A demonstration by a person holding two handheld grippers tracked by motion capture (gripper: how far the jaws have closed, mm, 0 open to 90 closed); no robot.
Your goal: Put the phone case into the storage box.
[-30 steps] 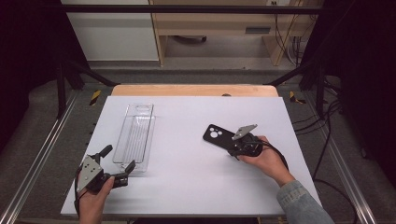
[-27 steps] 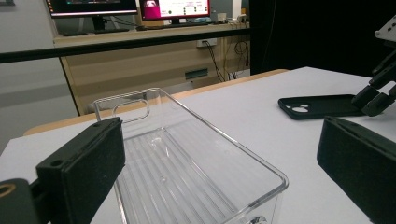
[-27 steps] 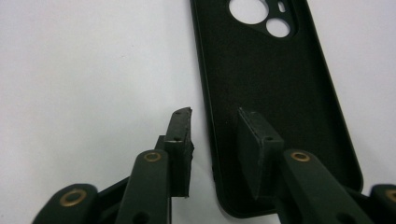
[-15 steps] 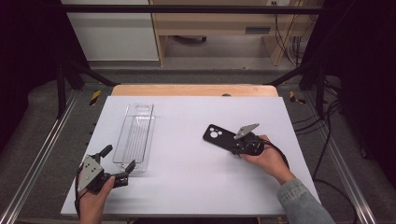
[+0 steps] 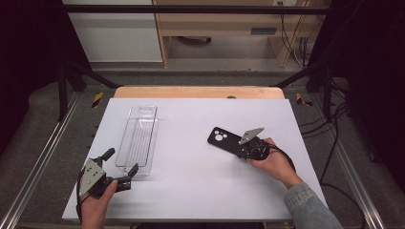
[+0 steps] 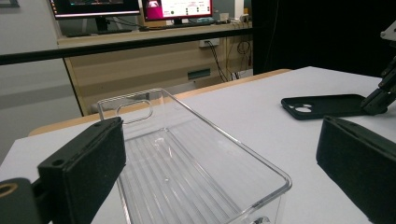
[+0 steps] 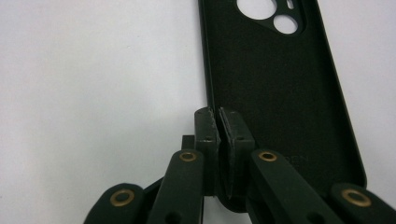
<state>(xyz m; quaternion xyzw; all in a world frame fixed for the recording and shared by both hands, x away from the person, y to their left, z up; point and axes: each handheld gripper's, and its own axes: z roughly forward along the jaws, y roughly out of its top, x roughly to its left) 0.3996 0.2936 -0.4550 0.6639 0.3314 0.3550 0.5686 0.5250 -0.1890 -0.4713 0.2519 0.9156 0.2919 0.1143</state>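
My right gripper is clamped on the side wall of the black phone case, near its bottom end; in the right gripper view my two jaws are pressed together over that rim. The case lies flat on the white table, hollow side up, right of the middle. In the high view its long axis runs on a slant: the end with the camera holes points toward the far left, the end I hold points back toward my right hand.

My left gripper hangs spread wide, gripping nothing, at the near end of the clear plastic tray. In the left gripper view the tray's near wall sits between my two pads without touching either one. The tray lies lengthwise, its handle slot at the far end, pointing away from me.

Bare table lies between the case and the tray, the two well apart. There is also open surface in front of the case toward the near edge, and behind it toward the wooden far edge.
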